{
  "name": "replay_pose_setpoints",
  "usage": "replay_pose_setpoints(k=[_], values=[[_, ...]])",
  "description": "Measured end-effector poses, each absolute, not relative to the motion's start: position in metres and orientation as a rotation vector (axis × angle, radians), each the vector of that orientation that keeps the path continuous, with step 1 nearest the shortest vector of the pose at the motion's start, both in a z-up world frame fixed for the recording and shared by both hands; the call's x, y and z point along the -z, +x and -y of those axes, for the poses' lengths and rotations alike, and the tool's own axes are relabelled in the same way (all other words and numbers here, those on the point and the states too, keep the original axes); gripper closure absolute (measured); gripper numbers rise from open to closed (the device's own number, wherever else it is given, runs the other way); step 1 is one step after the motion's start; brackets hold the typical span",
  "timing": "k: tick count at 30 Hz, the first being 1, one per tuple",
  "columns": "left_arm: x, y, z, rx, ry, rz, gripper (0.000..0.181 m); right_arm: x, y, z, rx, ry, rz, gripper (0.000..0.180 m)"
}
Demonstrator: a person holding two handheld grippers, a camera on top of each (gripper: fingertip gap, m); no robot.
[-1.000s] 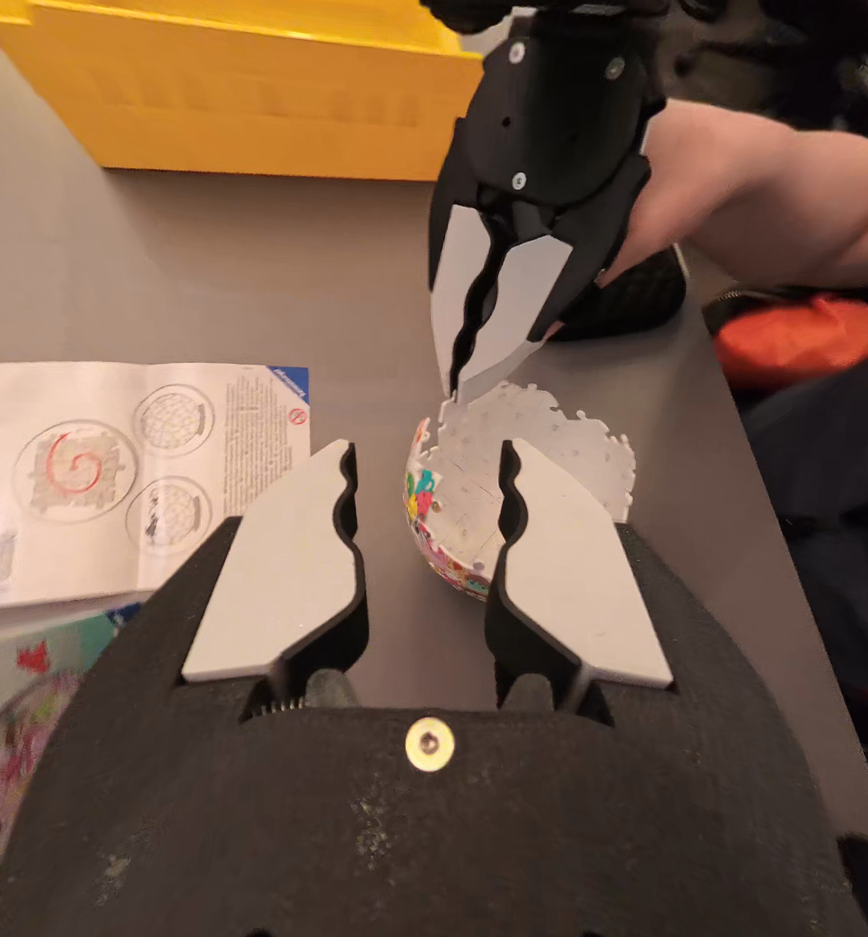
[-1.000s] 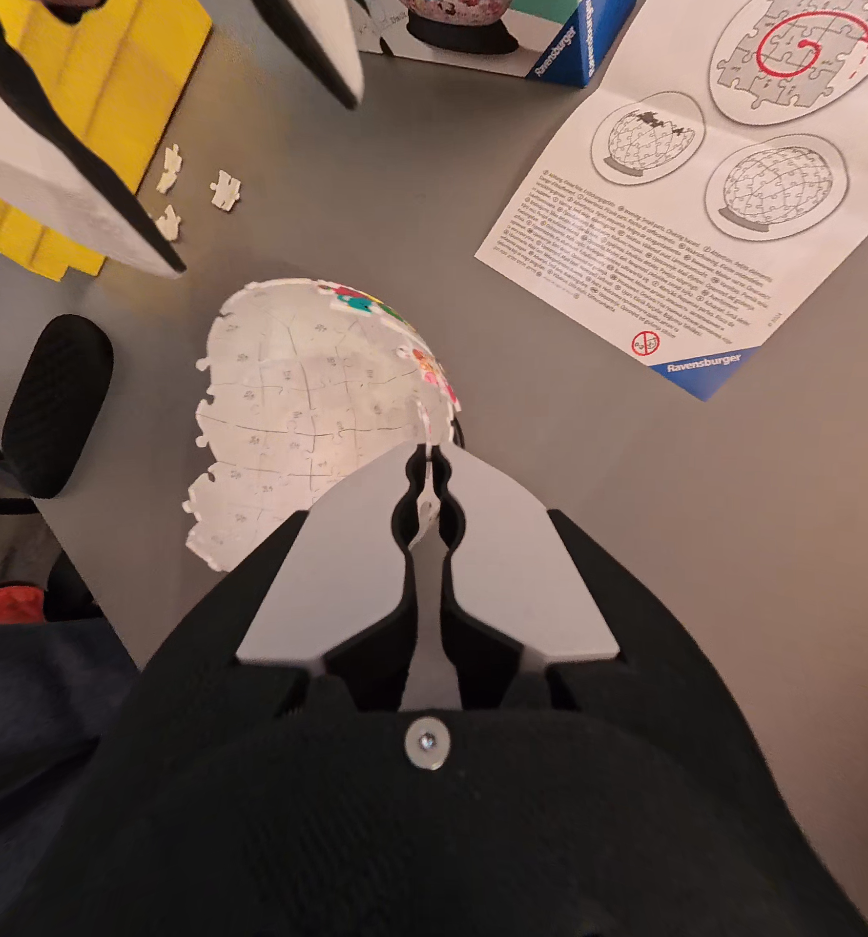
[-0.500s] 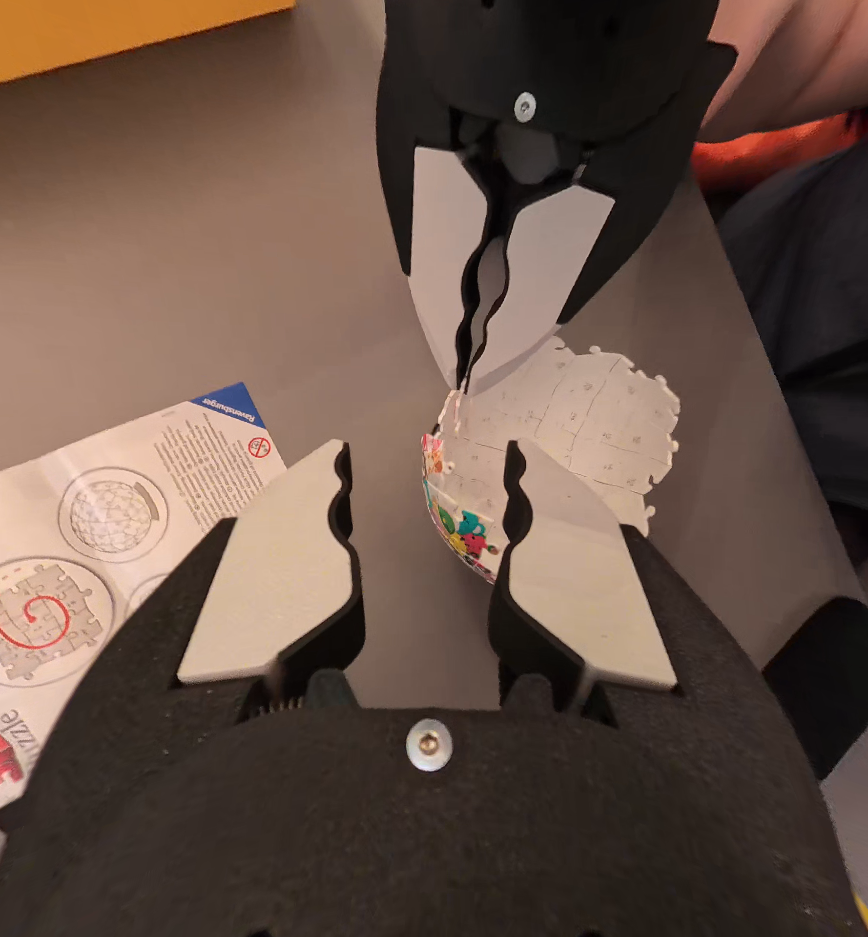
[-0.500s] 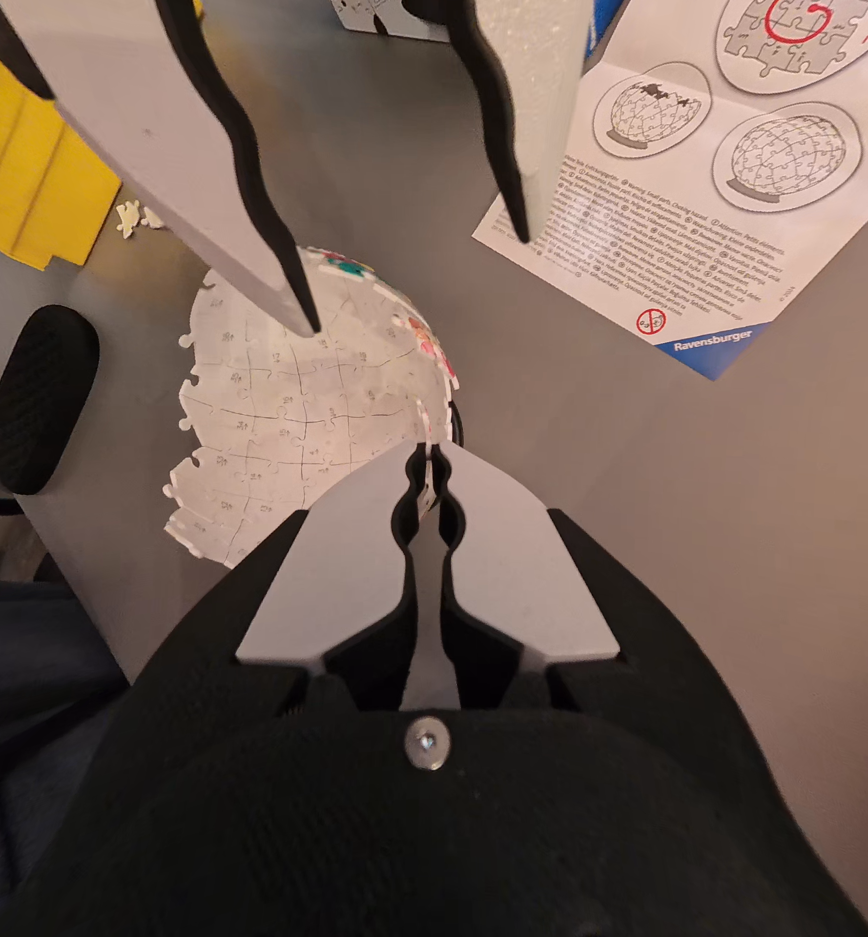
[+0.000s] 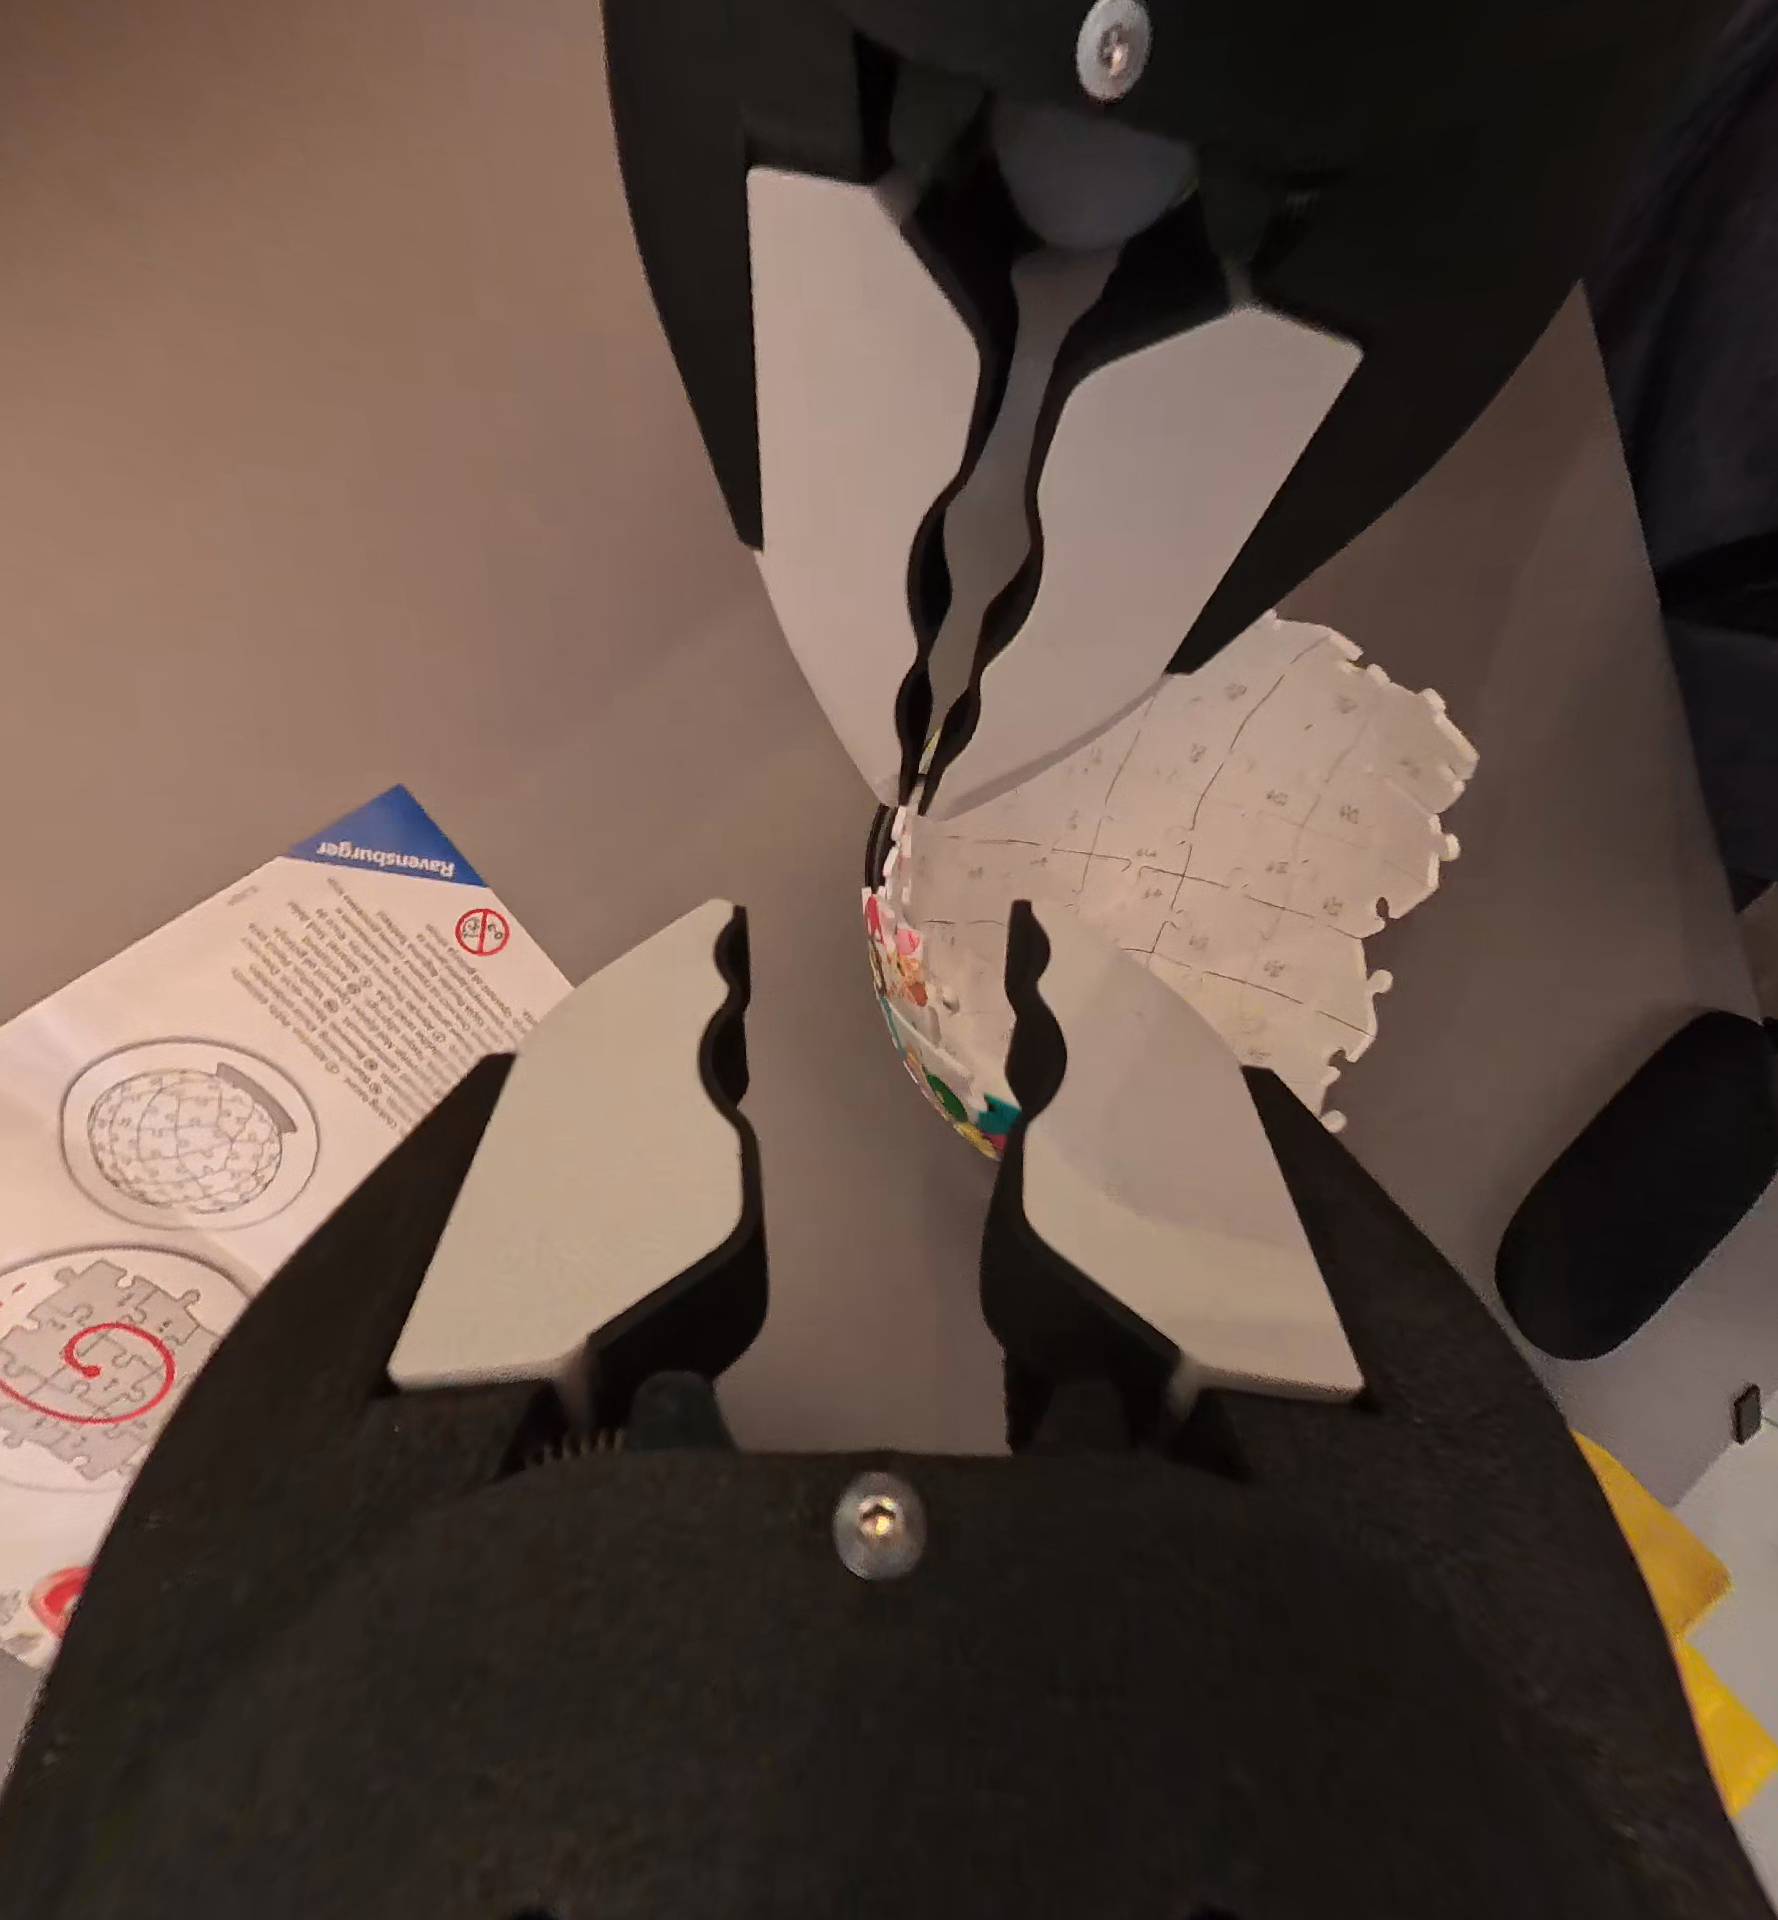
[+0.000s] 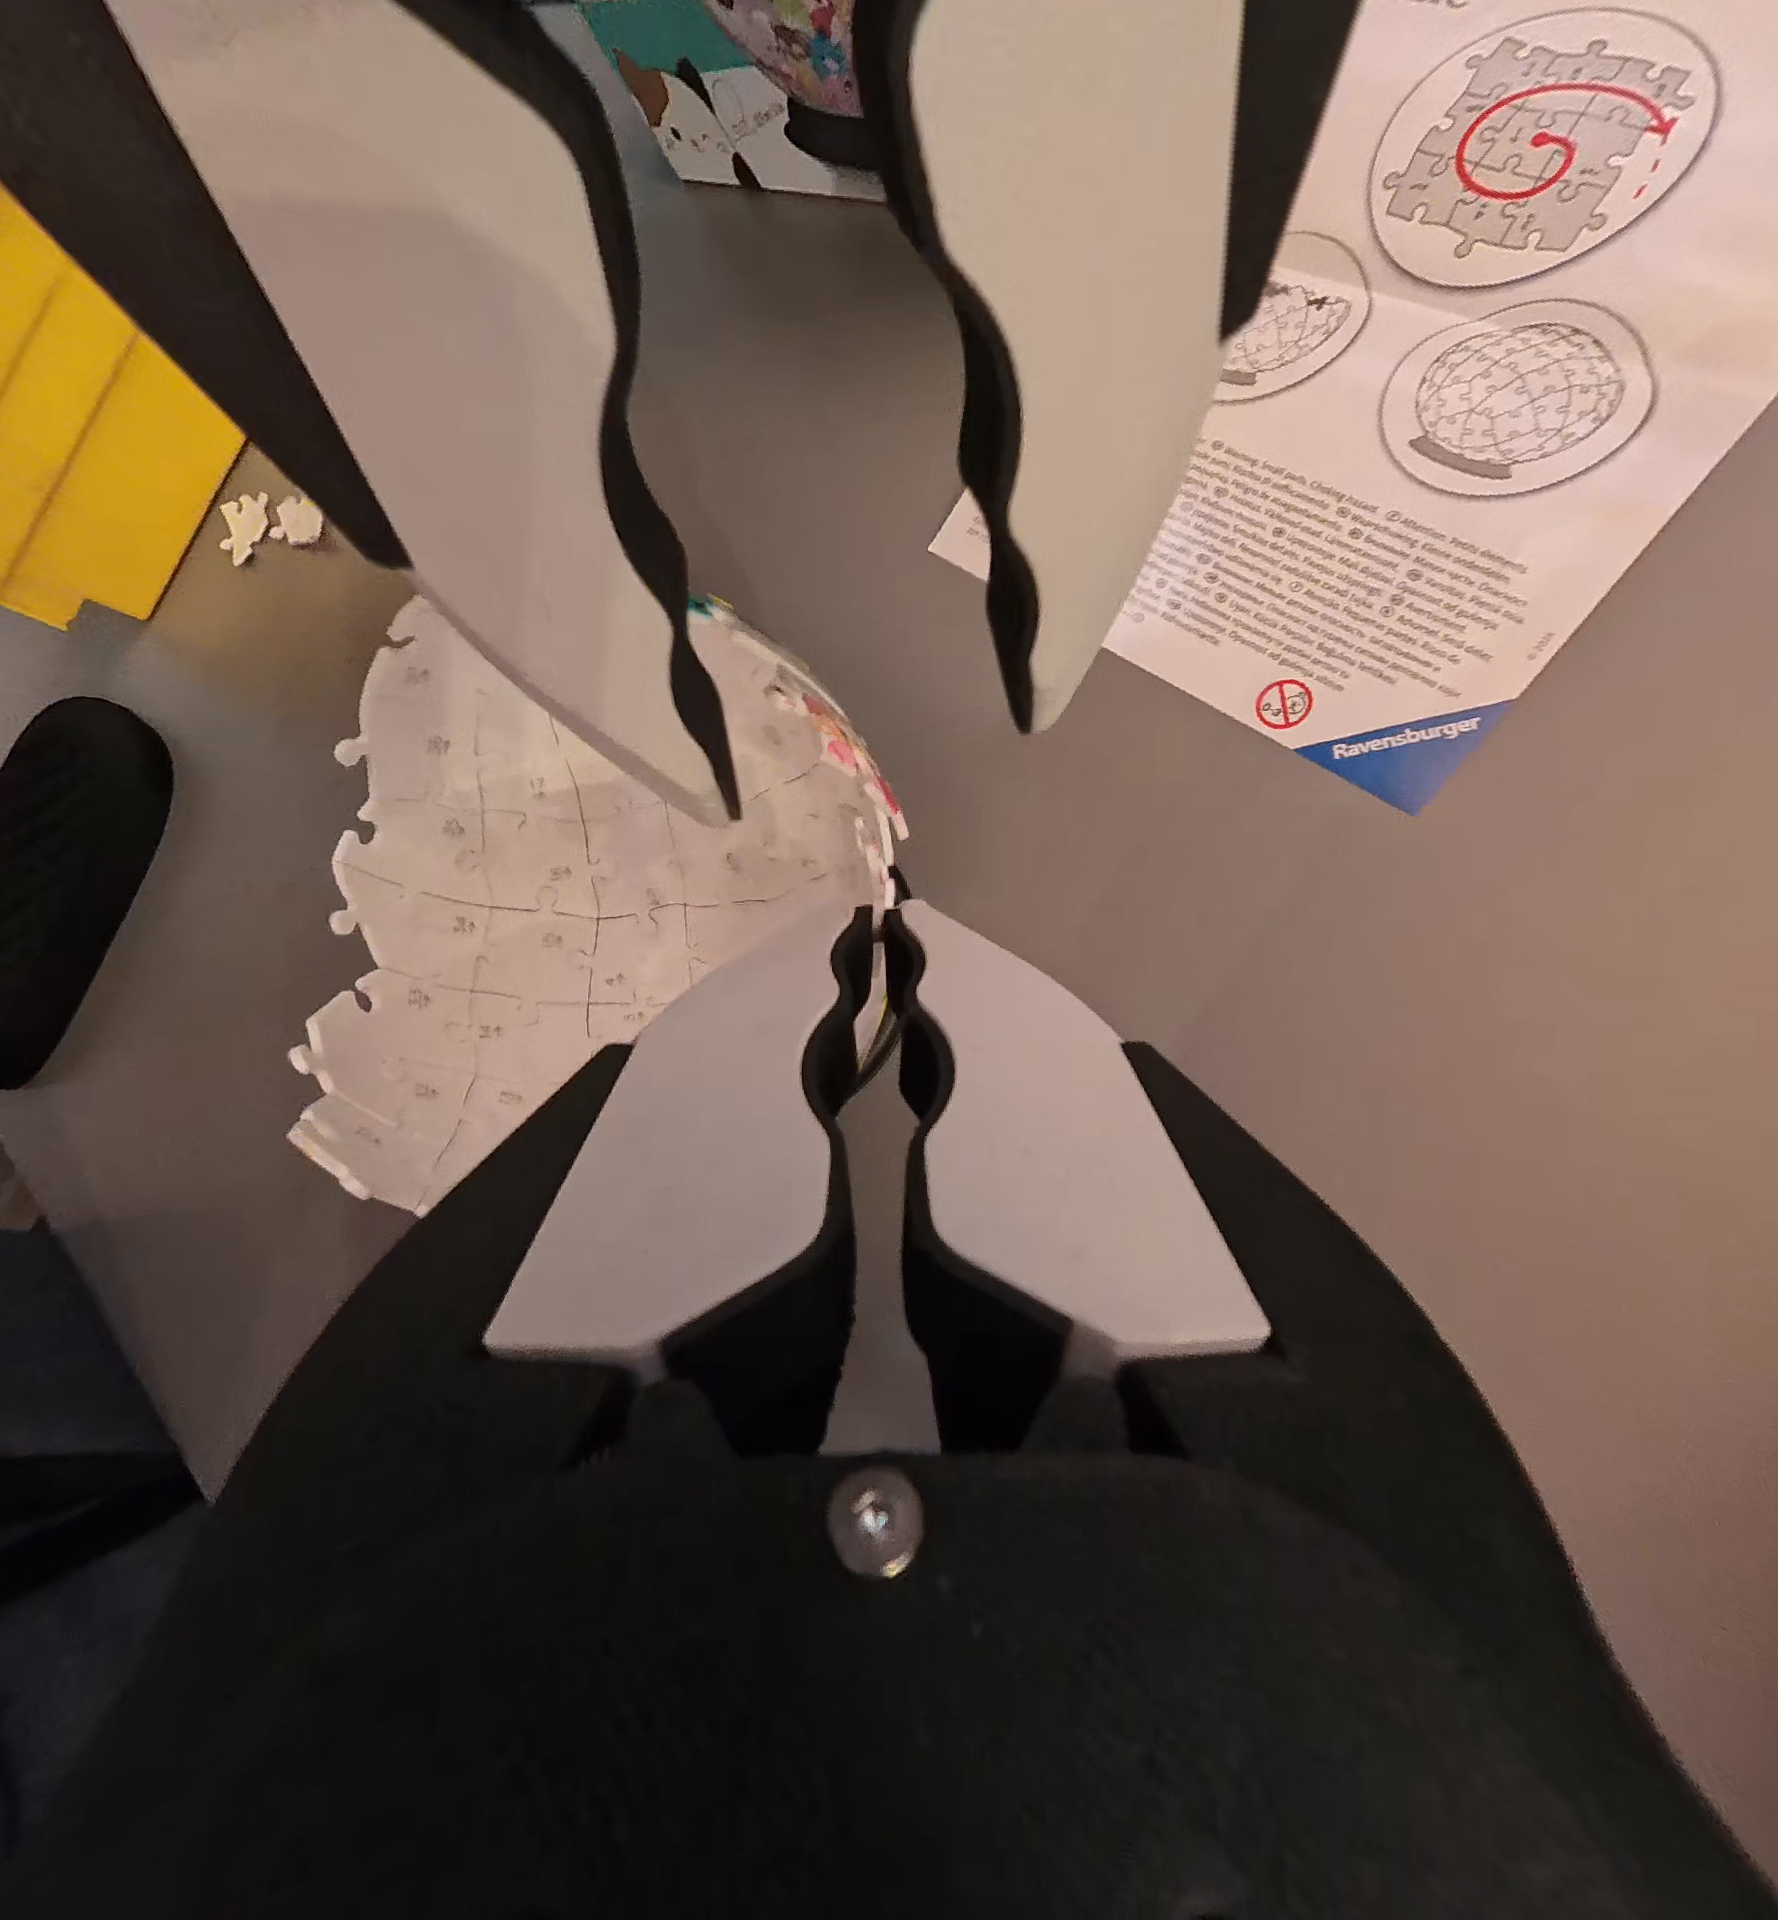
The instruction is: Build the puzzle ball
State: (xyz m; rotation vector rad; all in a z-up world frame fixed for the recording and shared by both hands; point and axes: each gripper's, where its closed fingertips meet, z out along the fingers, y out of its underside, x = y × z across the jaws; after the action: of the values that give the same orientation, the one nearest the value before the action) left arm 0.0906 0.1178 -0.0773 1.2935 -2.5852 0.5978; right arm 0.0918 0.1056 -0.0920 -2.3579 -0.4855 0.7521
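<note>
The partly built puzzle ball (image 5: 1197, 852) is a curved white shell with a colourful outer face, lying on the grey table (image 5: 345, 468); it also shows in the right wrist view (image 6: 511, 914). My right gripper (image 6: 880, 920) is shut on the shell's near rim, and it comes in from above in the left wrist view (image 5: 911, 805). My left gripper (image 5: 874, 914) is open and empty. Its jaws straddle the shell's coloured rim, one finger over the white inside and one outside, as the right wrist view (image 6: 874, 769) shows. I cannot tell whether it touches.
A printed instruction sheet (image 5: 241, 1091) lies left of the shell, also seen in the right wrist view (image 6: 1487, 416). A yellow bin (image 6: 33, 447), two loose white pieces (image 6: 267, 525) and the puzzle box (image 6: 750, 94) lie beyond. A black padded armrest (image 6: 33, 883) sits at the table edge. Only a small space, under 4 cm, lies between the two pairs of fingers.
My left gripper has swung round and come in closer, so its open jaws now straddle the shell's rim. My right gripper has kept its hold on the rim.
</note>
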Motion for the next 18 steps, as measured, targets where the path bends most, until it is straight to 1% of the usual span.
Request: replay_pose_setpoints(k=[4, 9, 12, 18], values=[[0.081, 0.093, -0.116, -0.6, 1.26, 2.578, 0.139, 0.095, 0.095, -0.108, -0.746, -2.357, 0.491, 0.176], [0.083, 0.096, -0.113, -0.629, 1.231, 2.576, 0.14, 0.093, 0.094, -0.11, -0.793, -2.323, 0.489, 0.176], [0.085, 0.098, -0.111, -0.658, 1.204, 2.575, 0.148, 0.094, 0.094, -0.109, -0.793, -2.312, 0.503, 0.176], [0.091, 0.095, -0.112, -0.646, 1.18, 2.547, 0.153, 0.091, 0.094, -0.111, -0.754, -2.271, 0.522, 0.176]])
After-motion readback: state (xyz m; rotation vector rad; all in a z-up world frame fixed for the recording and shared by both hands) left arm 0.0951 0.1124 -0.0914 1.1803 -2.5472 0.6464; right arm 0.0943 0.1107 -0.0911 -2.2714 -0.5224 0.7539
